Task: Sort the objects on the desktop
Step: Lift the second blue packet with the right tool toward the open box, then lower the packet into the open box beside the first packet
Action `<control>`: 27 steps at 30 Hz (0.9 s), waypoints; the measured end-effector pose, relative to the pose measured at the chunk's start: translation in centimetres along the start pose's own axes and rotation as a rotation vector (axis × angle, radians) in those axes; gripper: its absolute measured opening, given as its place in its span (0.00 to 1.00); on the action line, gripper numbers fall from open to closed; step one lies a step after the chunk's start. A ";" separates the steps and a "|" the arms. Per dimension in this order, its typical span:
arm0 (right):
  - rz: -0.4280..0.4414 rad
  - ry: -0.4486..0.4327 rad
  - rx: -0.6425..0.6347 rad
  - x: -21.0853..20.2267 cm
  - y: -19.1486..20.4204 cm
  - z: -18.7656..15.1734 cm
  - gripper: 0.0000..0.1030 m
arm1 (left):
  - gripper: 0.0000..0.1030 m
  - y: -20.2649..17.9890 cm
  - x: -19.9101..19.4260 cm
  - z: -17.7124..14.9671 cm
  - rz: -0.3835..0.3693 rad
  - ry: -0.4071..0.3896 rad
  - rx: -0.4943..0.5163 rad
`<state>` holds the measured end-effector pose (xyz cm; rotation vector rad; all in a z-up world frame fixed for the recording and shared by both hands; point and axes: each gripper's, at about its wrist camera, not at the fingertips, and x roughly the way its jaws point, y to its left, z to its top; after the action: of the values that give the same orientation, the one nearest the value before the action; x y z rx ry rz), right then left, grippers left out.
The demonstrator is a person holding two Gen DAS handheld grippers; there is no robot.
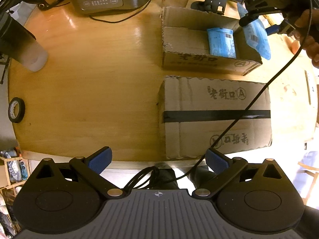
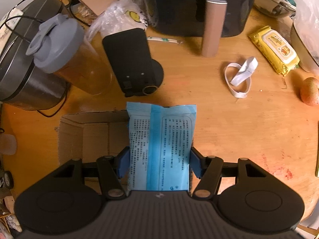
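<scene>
On the round wooden table (image 1: pixel 89 79) stands an open brown cardboard box (image 1: pixel 201 63) holding one blue wipes packet (image 1: pixel 221 41), above whose rim the right gripper (image 2: pixel 158 162) clamps another light-blue printed packet (image 2: pixel 161 137), while the left gripper (image 1: pixel 158 159) gapes empty.
</scene>
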<state>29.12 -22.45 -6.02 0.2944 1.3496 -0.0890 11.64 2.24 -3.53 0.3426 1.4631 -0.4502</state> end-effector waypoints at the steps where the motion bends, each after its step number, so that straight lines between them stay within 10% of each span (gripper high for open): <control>1: 0.002 0.000 -0.002 0.1 0.3 0.0 0.58 | 1.00 0.1 0.0 0.0 0.001 -0.001 0.001; 27: 0.013 0.005 -0.027 1.8 5.7 -0.3 0.58 | 1.00 2.7 0.0 -0.8 -0.012 -0.006 -0.025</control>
<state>30.60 -16.73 -6.91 0.2810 1.3525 -0.0590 12.27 5.02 -3.69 0.3126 1.4644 -0.4415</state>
